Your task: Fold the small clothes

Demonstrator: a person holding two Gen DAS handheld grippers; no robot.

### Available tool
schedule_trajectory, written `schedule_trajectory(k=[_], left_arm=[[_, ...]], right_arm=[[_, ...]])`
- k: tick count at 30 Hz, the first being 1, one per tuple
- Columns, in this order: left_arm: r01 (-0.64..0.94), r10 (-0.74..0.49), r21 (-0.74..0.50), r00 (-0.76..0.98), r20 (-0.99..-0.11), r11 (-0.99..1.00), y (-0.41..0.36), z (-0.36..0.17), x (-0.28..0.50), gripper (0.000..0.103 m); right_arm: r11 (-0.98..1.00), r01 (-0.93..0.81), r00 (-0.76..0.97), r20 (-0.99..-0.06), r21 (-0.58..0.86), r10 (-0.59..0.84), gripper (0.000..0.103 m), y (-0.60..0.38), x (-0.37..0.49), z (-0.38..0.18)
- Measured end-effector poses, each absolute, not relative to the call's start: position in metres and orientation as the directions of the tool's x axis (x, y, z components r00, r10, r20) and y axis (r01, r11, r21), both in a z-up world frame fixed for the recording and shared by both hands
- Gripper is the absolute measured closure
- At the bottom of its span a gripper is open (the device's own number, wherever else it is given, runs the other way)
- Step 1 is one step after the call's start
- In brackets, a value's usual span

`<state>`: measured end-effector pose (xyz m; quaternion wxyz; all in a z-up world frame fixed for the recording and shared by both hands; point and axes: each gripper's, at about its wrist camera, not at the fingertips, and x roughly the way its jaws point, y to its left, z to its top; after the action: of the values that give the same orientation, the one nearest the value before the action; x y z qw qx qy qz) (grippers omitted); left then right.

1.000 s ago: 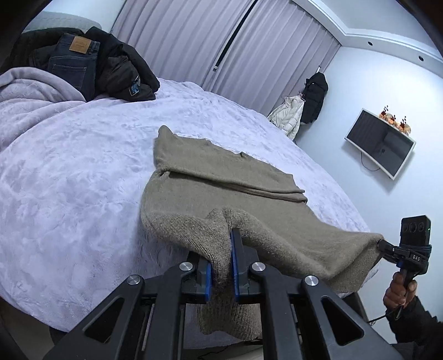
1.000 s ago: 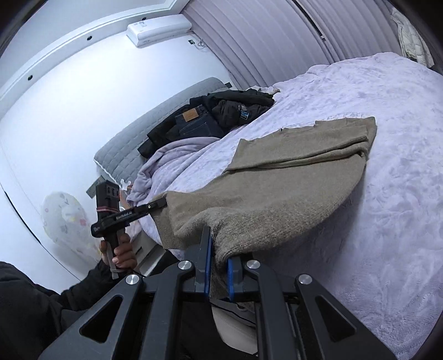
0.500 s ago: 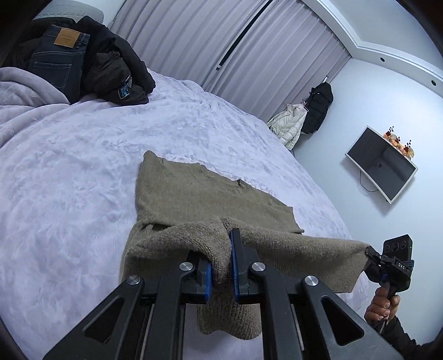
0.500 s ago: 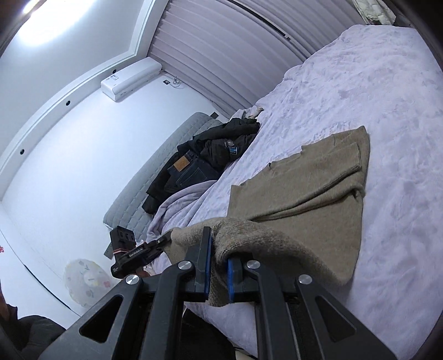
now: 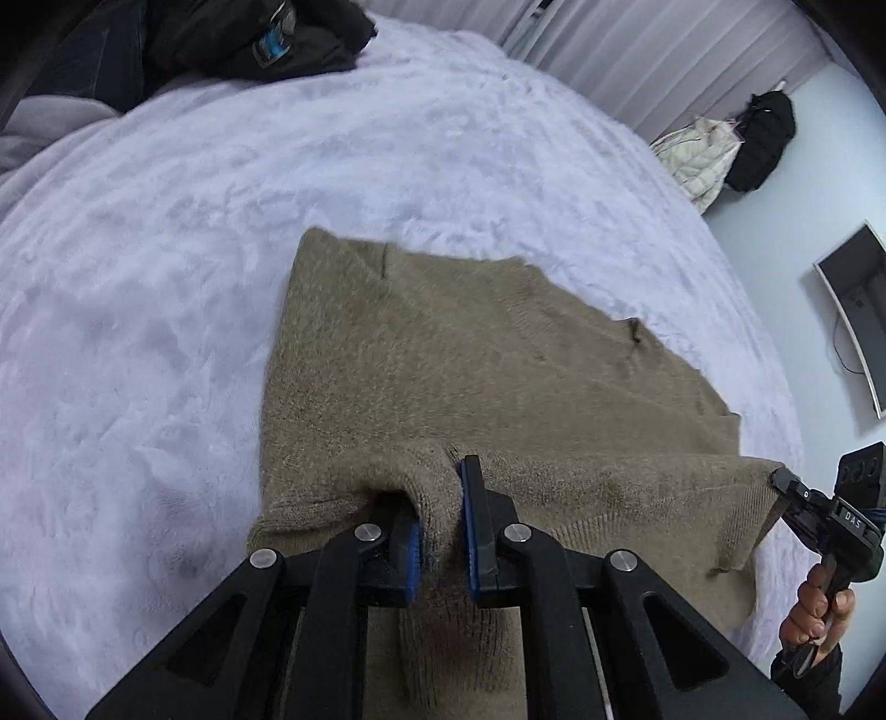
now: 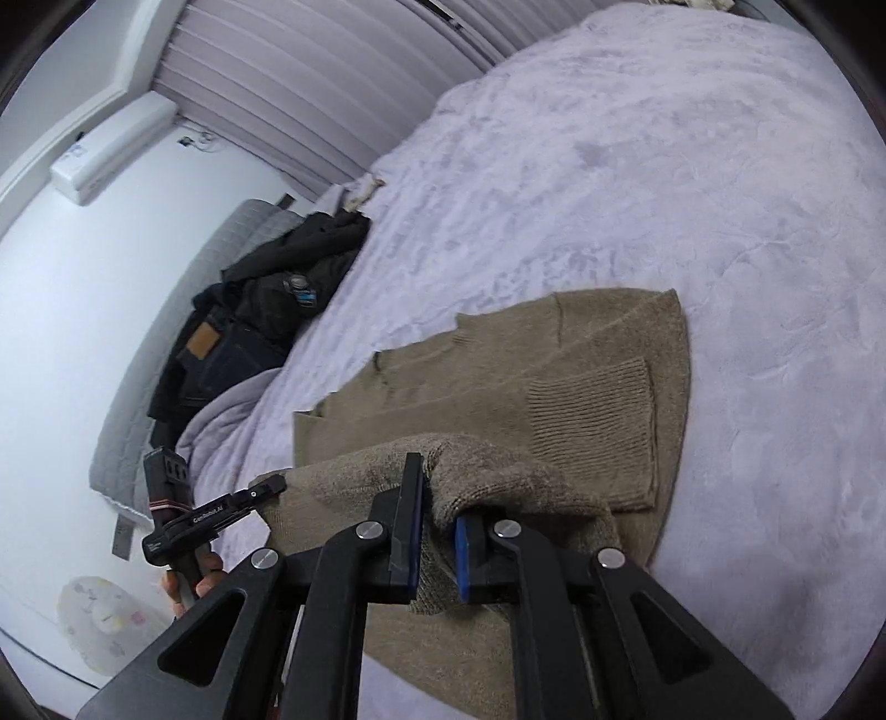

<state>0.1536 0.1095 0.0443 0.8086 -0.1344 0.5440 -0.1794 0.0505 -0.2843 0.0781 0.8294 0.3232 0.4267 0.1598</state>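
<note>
Cut off at the top edge: dark clothes pile (image 5: 249,39); sweater (image 5: 443,365) hem hidden under the fingers (image 5: 476,531); person's hand (image 5: 817,615) clipped at the frame's rim

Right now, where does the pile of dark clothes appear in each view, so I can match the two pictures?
Left wrist view: dark clothes at the top left, on the far part of the bed.
Right wrist view: dark clothes at the middle left, at the edge of the bed, below the curtain.
Shared landmark: the tan sweater, which lies on the bed in front of the pile in both.
</note>
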Motion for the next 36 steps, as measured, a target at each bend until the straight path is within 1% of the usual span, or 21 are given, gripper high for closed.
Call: schedule_trajectory(k=[3,6,11,12,13,14,15,16,18,20,21,22,24,26,27,29,30,31,33,36], left_arm=[[0.081,-0.468,-0.467,0.313,-0.827,0.88,0.112,0.033,0.165,0.091],[0.075,-0.483,-0.484,0.296,-0.824,0.872,0.112,0.033,0.173,0.09],[0.093,-0.482,-0.475,0.261,-0.836,0.875,0.109,0.034,0.171,0.09],[0.105,-0.481,-0.471,0.26,-0.837,0.876,0.109,0.036,0.167,0.09],[0.118,-0.484,-0.47,0.26,-0.835,0.875,0.111,0.037,0.161,0.076],[0.131,-0.504,-0.487,0.262,-0.823,0.863,0.115,0.039,0.151,0.042],[0.141,-0.526,-0.508,0.275,-0.805,0.85,0.119,0.042,0.14,0.024],[0.141,-0.524,-0.507,0.306,-0.795,0.85,0.123,0.046,0.13,0.005],[0.166,-0.511,-0.486,0.361,-0.78,0.858,0.124,0.056,0.113,0.005],[0.195,-0.525,-0.487,0.347,-0.777,0.851,0.118,0.057,0.108,0.005],[0.196,-0.516,-0.478,0.331,-0.79,0.856,0.113,0.054,0.108,0.005],[0.194,-0.5,-0.461,0.31,-0.808,0.866,0.108,0.049,0.11,0.005],[0.197,-0.474,-0.432,0.287,-0.833,0.88,0.098,0.041,0.111,0.007],[0.206,-0.48,-0.436,0.284,-0.83,0.876,0.094,0.041,0.11,0.012],[0.214,-0.495,-0.449,0.28,-0.823,0.867,0.093,0.042,0.11,0.022],[0.223,-0.498,-0.452,0.242,-0.833,0.864,0.088,0.04,0.113,0.078],[0.221,-0.492,-0.447,0.223,-0.842,0.867,0.086,0.037,0.115,0.088],[0.219,-0.488,-0.446,0.212,-0.846,0.868,0.084,0.034,0.116,0.09],[0.215,-0.482,-0.44,0.212,-0.85,0.872,0.085,0.033,0.118,0.091],[0.234,-0.491,-0.439,0.266,-0.83,0.868,0.087,0.051,0.118,0.091]], right_arm=[[0.736,0.083,0.536,-0.652,0.672,0.536,0.088,-0.285,0.082,0.057],[0.717,0.097,0.516,-0.651,0.69,0.556,0.086,-0.289,0.095,0.049],[0.713,0.117,0.483,-0.667,0.692,0.568,0.078,-0.293,0.097,0.04],[0.708,0.116,0.474,-0.665,0.697,0.577,0.074,-0.294,0.094,0.04],[0.707,0.107,0.468,-0.663,0.699,0.584,0.062,-0.294,0.088,0.041],[0.712,0.098,0.47,-0.663,0.695,0.583,0.054,-0.294,0.083,0.042],[0.721,0.084,0.475,-0.664,0.687,0.577,0.039,-0.294,0.077,0.045],[0.733,0.068,0.483,-0.665,0.677,0.569,0.036,-0.293,0.07,0.048],[0.752,0.033,0.503,-0.661,0.658,0.557,0.036,-0.291,0.057,0.053],[0.749,-0.003,0.501,-0.647,0.662,0.574,0.037,-0.286,0.052,0.054],[0.748,-0.02,0.488,-0.647,0.663,0.586,0.041,-0.281,0.051,0.052],[0.757,-0.023,0.48,-0.657,0.653,0.581,0.049,-0.278,0.052,0.05],[0.773,-0.018,0.461,-0.681,0.635,0.57,0.056,-0.27,0.057,0.044],[0.769,-0.014,0.472,-0.673,0.64,0.569,0.057,-0.267,0.057,0.043],[0.771,-0.019,0.483,-0.67,0.636,0.564,0.057,-0.267,0.055,0.044],[0.778,-0.036,0.493,-0.666,0.627,0.56,0.06,-0.263,0.054,0.046],[0.785,-0.043,0.493,-0.67,0.618,0.555,0.067,-0.262,0.053,0.047],[0.791,-0.049,0.491,-0.675,0.609,0.55,0.079,-0.261,0.053,0.047],[0.804,-0.055,0.484,-0.688,0.593,0.541,0.094,-0.258,0.054,0.046],[0.823,-0.064,0.505,-0.693,0.565,0.515,0.095,-0.255,0.053,0.053]])
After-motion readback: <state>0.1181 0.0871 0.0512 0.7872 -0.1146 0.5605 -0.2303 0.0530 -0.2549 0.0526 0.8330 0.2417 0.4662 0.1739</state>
